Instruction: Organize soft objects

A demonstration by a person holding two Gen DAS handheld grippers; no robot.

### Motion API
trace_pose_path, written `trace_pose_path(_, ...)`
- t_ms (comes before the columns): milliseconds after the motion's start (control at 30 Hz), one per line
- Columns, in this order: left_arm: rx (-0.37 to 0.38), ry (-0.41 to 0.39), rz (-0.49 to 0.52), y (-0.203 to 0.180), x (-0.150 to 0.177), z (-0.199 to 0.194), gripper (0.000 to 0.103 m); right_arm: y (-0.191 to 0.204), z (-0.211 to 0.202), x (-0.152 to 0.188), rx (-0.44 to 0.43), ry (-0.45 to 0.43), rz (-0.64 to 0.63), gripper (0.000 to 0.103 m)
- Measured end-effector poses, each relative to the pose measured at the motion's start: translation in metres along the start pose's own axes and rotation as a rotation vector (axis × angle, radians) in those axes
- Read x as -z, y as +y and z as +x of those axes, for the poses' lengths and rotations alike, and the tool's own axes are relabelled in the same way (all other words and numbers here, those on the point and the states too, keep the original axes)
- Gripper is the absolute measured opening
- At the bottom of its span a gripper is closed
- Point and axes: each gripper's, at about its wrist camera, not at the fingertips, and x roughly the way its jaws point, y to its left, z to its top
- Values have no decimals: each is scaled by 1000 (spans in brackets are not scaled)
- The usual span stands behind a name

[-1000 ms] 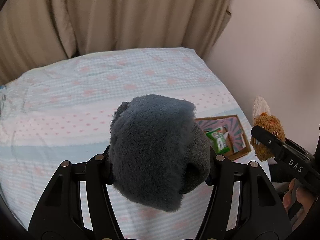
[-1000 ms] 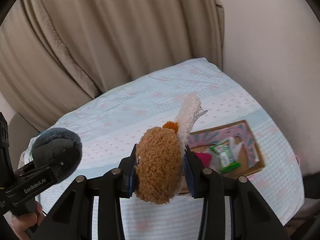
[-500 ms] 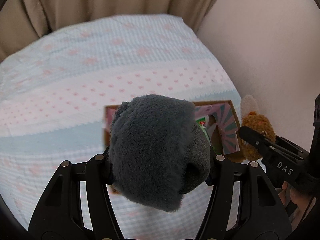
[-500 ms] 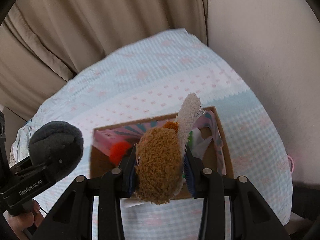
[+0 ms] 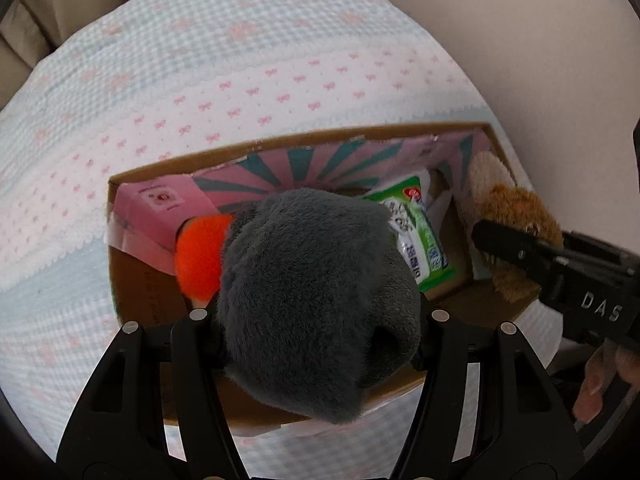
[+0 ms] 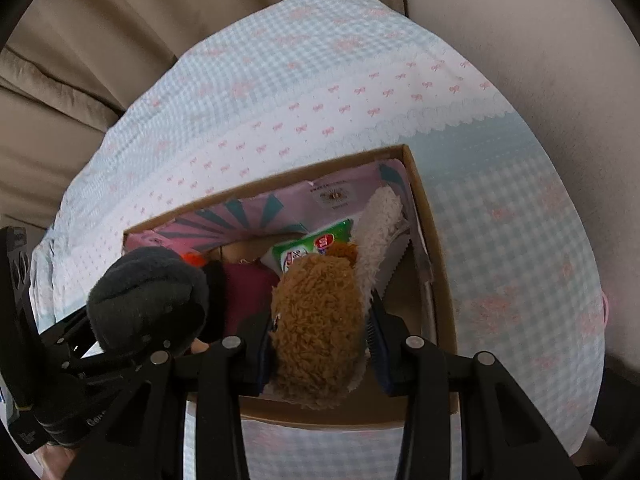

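My left gripper (image 5: 316,316) is shut on a grey plush toy (image 5: 316,300) and holds it over the left half of an open cardboard box (image 5: 280,146). My right gripper (image 6: 318,332) is shut on a brown and cream plush toy (image 6: 320,320) over the box's (image 6: 424,216) right half. The right gripper and brown toy (image 5: 516,216) also show in the left wrist view. The grey toy (image 6: 148,296) shows at the left of the right wrist view. Inside the box lie an orange fluffy ball (image 5: 198,256) and a green tissue pack (image 5: 416,232).
The box sits on a bed with a blue gingham and pink bow cover (image 5: 240,80). Beige curtains (image 6: 100,40) hang behind the bed. A plain wall (image 6: 540,40) runs along its right side. A dark red soft item (image 6: 244,292) lies in the box.
Both grippers have come down and forward over the box with their toys. The box now fills the middle of both views and looks much closer.
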Motion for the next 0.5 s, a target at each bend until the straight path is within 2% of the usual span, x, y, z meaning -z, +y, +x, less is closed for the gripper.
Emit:
trace_pose_path(133, -20, 5, -5, 3, 4, -3, 60, -1, 6, -2, -7, 23, -3, 40)
trace_pose_path(200, -42, 15, -20, 7, 5, -6, 70, -1, 7, -4, -3, 21, -4, 46)
trace_pose_path(233, -44, 25, -32, 10, 4, -6, 75, 0, 6, -4, 0, 17, -5, 61)
trace_pose_path(267, -33, 39, -45, 14, 5, -7, 92, 2, 4, -4, 1, 7, -7, 82)
trace_pose_path(300, -21, 47, -53, 17, 7, -9, 103, 2, 2, -4, 0, 1, -9, 92)
trace_pose_path(333, -17, 44, -57, 20, 8, -10, 103, 3, 0, -4, -2, -4, -10, 101)
trace_pose_path(500, -30, 25, -61, 31, 20, -25, 103, 9, -11, -1, 31, -30, -25, 102)
